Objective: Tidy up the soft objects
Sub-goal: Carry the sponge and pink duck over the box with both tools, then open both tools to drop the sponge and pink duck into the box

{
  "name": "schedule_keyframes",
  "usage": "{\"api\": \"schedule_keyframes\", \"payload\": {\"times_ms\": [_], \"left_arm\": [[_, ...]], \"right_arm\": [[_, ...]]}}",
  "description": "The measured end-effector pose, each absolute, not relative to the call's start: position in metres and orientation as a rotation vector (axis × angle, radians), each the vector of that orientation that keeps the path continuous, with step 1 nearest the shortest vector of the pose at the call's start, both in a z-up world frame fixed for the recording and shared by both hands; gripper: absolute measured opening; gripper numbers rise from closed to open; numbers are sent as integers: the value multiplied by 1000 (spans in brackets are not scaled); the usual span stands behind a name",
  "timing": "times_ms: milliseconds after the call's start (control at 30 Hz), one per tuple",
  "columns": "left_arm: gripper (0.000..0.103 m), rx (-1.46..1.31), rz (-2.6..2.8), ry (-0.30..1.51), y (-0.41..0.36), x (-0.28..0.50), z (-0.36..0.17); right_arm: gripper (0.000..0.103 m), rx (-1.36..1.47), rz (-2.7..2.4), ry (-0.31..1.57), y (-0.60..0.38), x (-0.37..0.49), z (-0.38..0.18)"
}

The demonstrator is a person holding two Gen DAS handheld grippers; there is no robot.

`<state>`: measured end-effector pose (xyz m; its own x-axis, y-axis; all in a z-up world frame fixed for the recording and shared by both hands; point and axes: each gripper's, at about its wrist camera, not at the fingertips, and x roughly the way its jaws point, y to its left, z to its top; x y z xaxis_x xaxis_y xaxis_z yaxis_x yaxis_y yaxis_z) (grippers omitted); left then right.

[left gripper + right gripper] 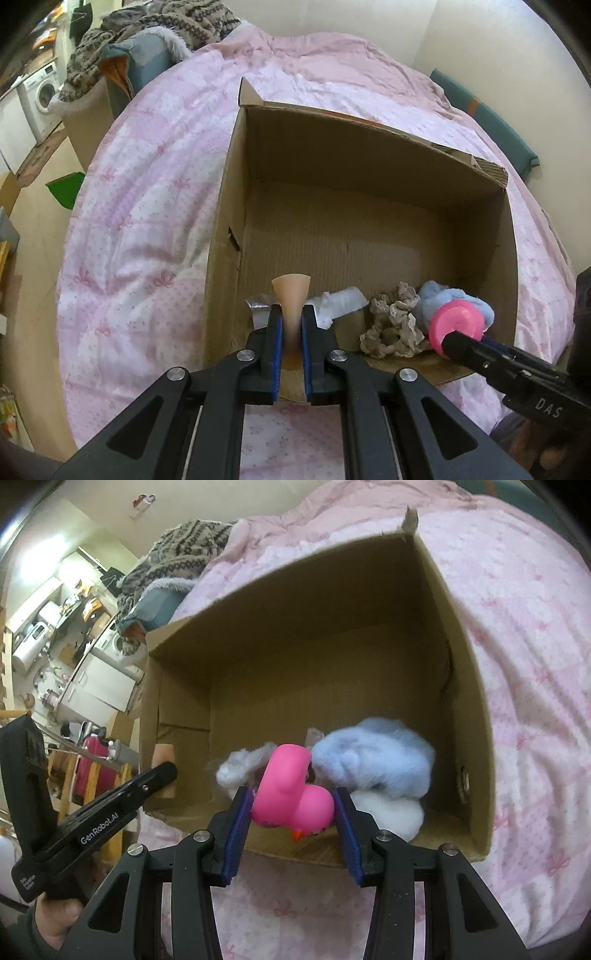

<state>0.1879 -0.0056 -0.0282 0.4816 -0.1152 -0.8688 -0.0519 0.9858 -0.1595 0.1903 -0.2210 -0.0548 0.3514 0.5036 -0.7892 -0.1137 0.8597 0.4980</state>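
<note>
left gripper (291, 332): jaws pinched nearly together on thin peach-coloured soft piece (291, 291), flared top standing clear above blue pads, held over near-left corner of cardboard box (369, 177). right gripper (291, 812): jaws part-way apart, clamped on pink rubber duck (291, 794), orange beak pointing down, held just over near wall of same box.

box: open-topped, resting on pink bow-print quilt (147, 206); far half of floor bare.

already inside, along near wall: light blue fluffy item (373, 757), white fluffy item (388, 812), beige crumpled lace-like item (391, 325), white and silvery wrapped item (340, 301). exact contact between these hard to tell.

beyond bed: knit blanket heap (166, 33), washing machine (44, 92).

step in hand, by judgement: placing stage, two soft items carried to box and poised for release.

next move calls for: lowering each item past rim, opening jaws fully so squashed piece springs free, keeping duck clear of blue item to avoid snagging fluff, withdrawing upward without catching near wall.
</note>
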Motion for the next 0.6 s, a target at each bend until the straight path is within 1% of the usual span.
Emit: {"api": "schedule_keyframes", "payload": {"times_ms": [67, 167, 467, 533, 567, 600], "left_arm": [[9, -159, -41, 1065, -7, 187, -28], [15, -153, -43, 1066, -8, 187, -28], [18, -147, -66, 1089, -12, 186, -34], [21, -136, -64, 1088, -13, 186, -33], [25, -132, -66, 1087, -14, 185, -33], [32, -128, -64, 1084, -14, 184, -33]], "right_arm": [[47, 384, 412, 1154, -220, 191, -56], [47, 376, 409, 1146, -218, 190, -55], [47, 399, 402, 1139, -222, 190, -55], [47, 399, 398, 1134, -223, 190, -55], [48, 401, 398, 1132, -223, 190, -54], [48, 402, 396, 1131, -224, 189, -54]]}}
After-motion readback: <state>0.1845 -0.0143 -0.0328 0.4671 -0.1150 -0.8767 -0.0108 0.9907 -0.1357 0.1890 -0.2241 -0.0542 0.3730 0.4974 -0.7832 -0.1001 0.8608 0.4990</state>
